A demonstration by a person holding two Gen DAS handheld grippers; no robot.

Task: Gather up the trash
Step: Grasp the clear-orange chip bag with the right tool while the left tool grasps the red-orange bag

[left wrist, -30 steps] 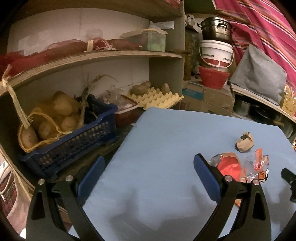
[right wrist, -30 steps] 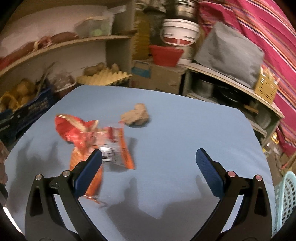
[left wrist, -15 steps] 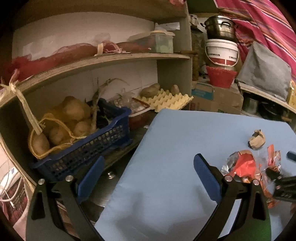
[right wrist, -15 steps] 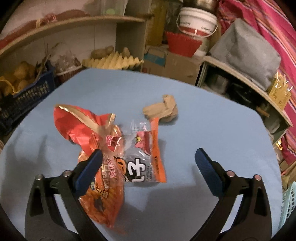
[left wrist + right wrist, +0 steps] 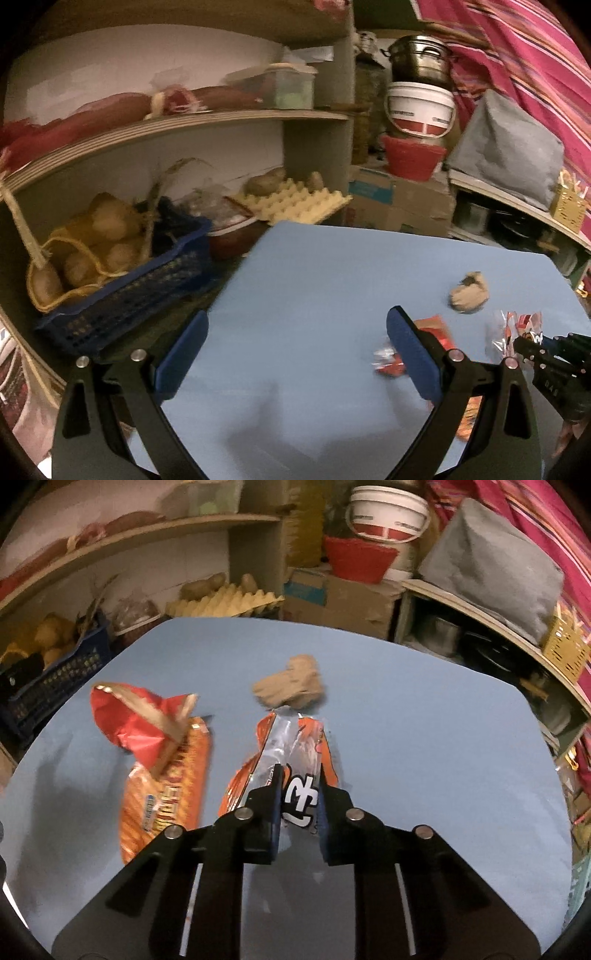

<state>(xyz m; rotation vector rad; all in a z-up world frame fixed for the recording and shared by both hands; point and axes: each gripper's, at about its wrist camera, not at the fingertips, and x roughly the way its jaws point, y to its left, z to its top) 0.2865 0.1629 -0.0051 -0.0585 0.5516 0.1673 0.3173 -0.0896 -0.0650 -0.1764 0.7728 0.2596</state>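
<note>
On the blue table (image 5: 424, 738), my right gripper (image 5: 298, 775) is shut on a clear and orange snack wrapper (image 5: 295, 746) with white lettering. A red and orange chip bag (image 5: 159, 753) lies to its left. A crumpled brown paper ball (image 5: 291, 686) lies just beyond the wrapper. My left gripper (image 5: 295, 354) is open and empty above the table's left part. In the left wrist view the paper ball (image 5: 468, 292) sits at the right, the wrapper (image 5: 513, 328) is in the right gripper (image 5: 524, 343), and the chip bag (image 5: 428, 332) shows behind my right finger.
Shelves at the left hold a blue basket of potatoes (image 5: 110, 280) and an egg tray (image 5: 295, 203). Cardboard boxes (image 5: 399, 199), a red basin and a white bucket (image 5: 419, 107) stand behind the table. A pale green basket (image 5: 578, 893) shows at the right edge.
My right gripper moved forward and closed on the clear and orange wrapper. My left gripper shifted slightly and stays open.
</note>
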